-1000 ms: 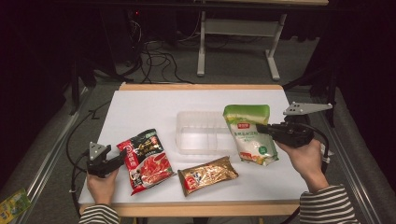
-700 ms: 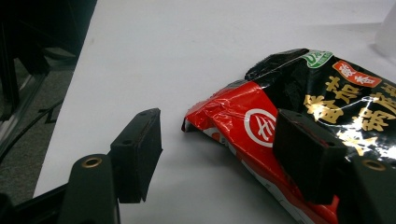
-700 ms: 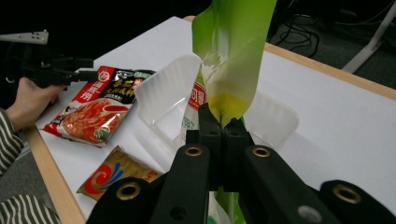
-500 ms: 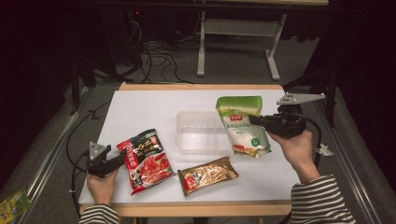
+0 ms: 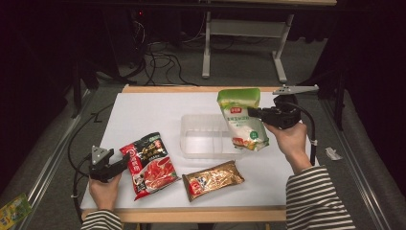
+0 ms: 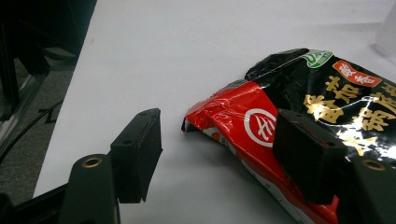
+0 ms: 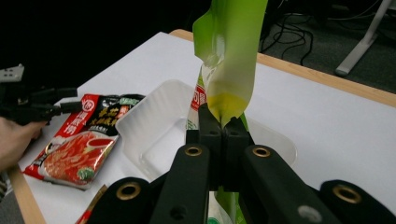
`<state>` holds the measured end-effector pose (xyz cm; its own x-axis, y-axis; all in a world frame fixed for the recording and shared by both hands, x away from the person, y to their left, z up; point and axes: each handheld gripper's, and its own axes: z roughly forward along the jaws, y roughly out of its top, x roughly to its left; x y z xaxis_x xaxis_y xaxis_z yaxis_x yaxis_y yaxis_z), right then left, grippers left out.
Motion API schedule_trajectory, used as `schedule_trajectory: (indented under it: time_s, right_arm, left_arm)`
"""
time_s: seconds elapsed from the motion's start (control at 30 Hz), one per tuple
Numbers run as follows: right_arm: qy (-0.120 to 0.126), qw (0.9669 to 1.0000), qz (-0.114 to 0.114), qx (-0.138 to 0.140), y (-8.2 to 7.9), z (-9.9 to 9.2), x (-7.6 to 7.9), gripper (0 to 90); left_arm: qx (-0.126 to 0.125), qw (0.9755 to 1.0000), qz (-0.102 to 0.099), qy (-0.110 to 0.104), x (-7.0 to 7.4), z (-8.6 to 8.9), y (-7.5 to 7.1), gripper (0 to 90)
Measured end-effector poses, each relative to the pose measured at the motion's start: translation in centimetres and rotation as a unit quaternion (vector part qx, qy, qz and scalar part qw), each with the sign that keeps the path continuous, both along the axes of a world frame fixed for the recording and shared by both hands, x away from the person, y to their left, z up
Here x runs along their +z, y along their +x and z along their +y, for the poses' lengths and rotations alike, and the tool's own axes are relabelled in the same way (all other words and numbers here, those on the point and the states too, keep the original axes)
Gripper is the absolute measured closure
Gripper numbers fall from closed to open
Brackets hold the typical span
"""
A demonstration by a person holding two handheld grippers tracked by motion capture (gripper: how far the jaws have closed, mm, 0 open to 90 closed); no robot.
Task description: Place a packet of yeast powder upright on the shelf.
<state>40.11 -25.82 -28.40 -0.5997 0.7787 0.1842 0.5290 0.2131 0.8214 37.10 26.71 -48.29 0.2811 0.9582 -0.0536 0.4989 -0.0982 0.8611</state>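
My right gripper (image 5: pixel 255 113) is shut on the edge of a green and white bag (image 5: pixel 242 120), which hangs lifted over the right end of a clear plastic tray (image 5: pixel 203 139). In the right gripper view the bag (image 7: pixel 231 56) rises from between the closed jaws (image 7: pixel 224 135), with the tray (image 7: pixel 154 126) behind it. My left gripper (image 5: pixel 123 162) rests open at the table's front left. Its tips sit by the corner of a red and black packet (image 5: pixel 149 164). In the left gripper view the packet's corner (image 6: pixel 243 119) lies between the open jaws (image 6: pixel 224 154), untouched.
A gold-brown packet (image 5: pixel 213 179) lies near the front edge of the white table (image 5: pixel 153 108). Cables and a desk frame (image 5: pixel 242 28) stand on the floor beyond the far edge. A green packet (image 5: pixel 13 211) lies on the floor at the left.
My right gripper has carried the green and white bag up and leftward, from the table beside the tray to above the tray's right end. The left hand has stayed still.
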Motion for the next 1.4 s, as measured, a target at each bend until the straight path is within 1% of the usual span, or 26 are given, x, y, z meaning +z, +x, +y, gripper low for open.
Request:
schedule_trajectory:
  time_s: [0.23,0.4,0.7,0.93,1.1,1.4]
  right_arm:
    - [0.005,0.9998,0.005,-0.021,1.7,0.5,-0.6,90.0]
    - [0.017,0.9992,0.006,-0.036,2.6,0.8,-1.0,90.0]
    - [0.023,0.9982,0.01,-0.055,3.6,1.6,-1.5,90.0]
    - [0.015,0.9977,0.01,-0.065,4.4,2.2,-2.0,90.0]
    - [0.017,0.997,0.01,-0.074,4.9,2.4,-2.3,90.0]
    - [0.011,0.9962,0.009,-0.086,5.5,3.0,-2.8,90.0]
  left_arm:
    - [0.0,1.0,-0.001,0.0,0.0,0.0,0.0,33.1]
    - [0.0,1.0,-0.001,0.0,0.0,0.0,0.0,33.1]
    - [0.0,1.0,-0.001,0.0,0.0,0.0,0.0,33.1]
    - [0.0,1.0,-0.002,0.0,0.0,0.0,0.0,33.1]
    - [0.0,1.0,-0.002,0.0,0.0,0.0,0.0,33.2]
    - [-0.001,1.0,-0.002,0.0,0.0,0.0,0.0,33.1]
